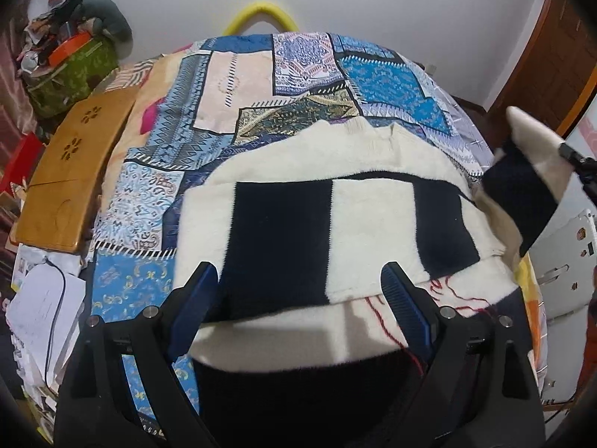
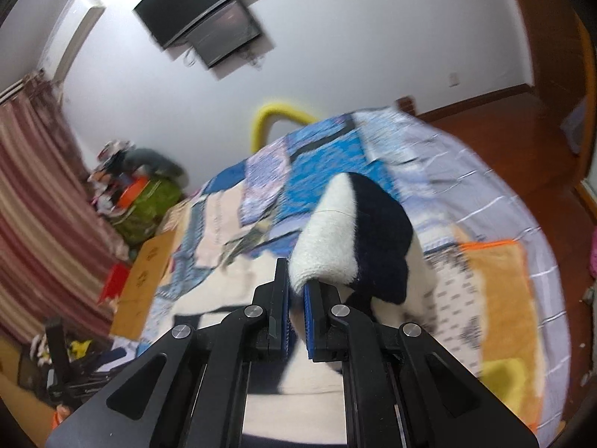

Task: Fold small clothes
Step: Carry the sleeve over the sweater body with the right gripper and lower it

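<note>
A cream and navy striped fleece sweater (image 1: 335, 231) lies spread on the patchwork bedspread (image 1: 238, 86). One sleeve is folded across its body. My left gripper (image 1: 298, 280) hovers open above the sweater's near part, with nothing between its blue pads. The other sleeve (image 1: 522, 183) is lifted at the right edge of the left wrist view. In the right wrist view my right gripper (image 2: 297, 291) is shut on that sleeve (image 2: 354, 239), which bulges up past the fingertips, cream on the left and navy on the right. The picture there is blurred by motion.
A low wooden table (image 1: 71, 171) sits on the bed's left side, with a green bag (image 1: 74, 71) and a clutter pile behind it. Papers (image 1: 41, 317) lie at the near left. A yellow tube (image 1: 261, 15) arches at the far end. A wall screen (image 2: 201, 11) hangs beyond; wood floor (image 2: 541, 130) lies right.
</note>
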`<state>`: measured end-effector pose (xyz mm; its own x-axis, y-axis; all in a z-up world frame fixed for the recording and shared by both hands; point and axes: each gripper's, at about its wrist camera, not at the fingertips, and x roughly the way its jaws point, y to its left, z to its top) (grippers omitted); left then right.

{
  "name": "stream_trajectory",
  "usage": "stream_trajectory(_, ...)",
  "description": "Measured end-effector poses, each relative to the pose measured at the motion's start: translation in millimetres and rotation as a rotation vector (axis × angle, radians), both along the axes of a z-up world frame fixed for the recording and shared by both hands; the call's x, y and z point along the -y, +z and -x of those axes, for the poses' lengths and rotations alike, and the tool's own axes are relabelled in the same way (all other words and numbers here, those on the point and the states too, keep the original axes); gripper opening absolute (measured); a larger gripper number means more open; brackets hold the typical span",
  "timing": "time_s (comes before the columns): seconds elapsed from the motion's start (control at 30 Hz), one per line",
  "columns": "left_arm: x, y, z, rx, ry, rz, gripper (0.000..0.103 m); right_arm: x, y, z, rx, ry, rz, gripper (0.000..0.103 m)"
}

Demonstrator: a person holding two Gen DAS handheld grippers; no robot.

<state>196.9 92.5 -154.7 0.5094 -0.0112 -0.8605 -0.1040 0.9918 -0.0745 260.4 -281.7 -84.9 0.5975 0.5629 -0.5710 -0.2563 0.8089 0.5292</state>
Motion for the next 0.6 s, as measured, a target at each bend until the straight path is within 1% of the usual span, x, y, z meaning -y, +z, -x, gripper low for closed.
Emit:
stream_trajectory(0.13, -1.9, 4.4, 8.8, 0.010, -0.004, -0.013, 0.089, -42.5, -15.5, 4.5, -0.038, 0.092, 0.004, 0.006)
stream_trajectory(0.2, -1.8, 4.9, 12.1, 0.013, -0.010, -0.032, 0.089, -59.1, -25.3, 8.3, -0.065, 0.133, 0.013, 0.006)
stream_trajectory(0.3, -0.1, 3.9, 15.0, 0.014, -0.021, -0.049, 0.089, -82.3, -44.3, 12.7, -0.113, 0.192, 0.047, 0.006)
stream_trajectory(0.4, 1.6, 2.0, 16.7, 0.010, -0.030, -0.047, 0.089, -97.7, -62.9, 18.2, -0.155, 0.239, 0.090, 0.006)
stream_trajectory(0.5, 4.6, -1.5, 15.8, 0.002, -0.038, -0.044, 0.089, -106.0, -74.1, 24.1, -0.183, 0.267, 0.121, 0.007)
stream_trajectory(0.57, 7.8, -3.7, 14.4, -0.003, -0.043, -0.042, 0.089, -109.3, -82.4, 26.8, -0.225, 0.286, 0.128, 0.010)
stream_trajectory(0.6, 9.1, -4.6, 13.6, -0.006, -0.046, -0.041, 0.089, -109.5, -84.9, 28.5, -0.241, 0.292, 0.133, 0.010)
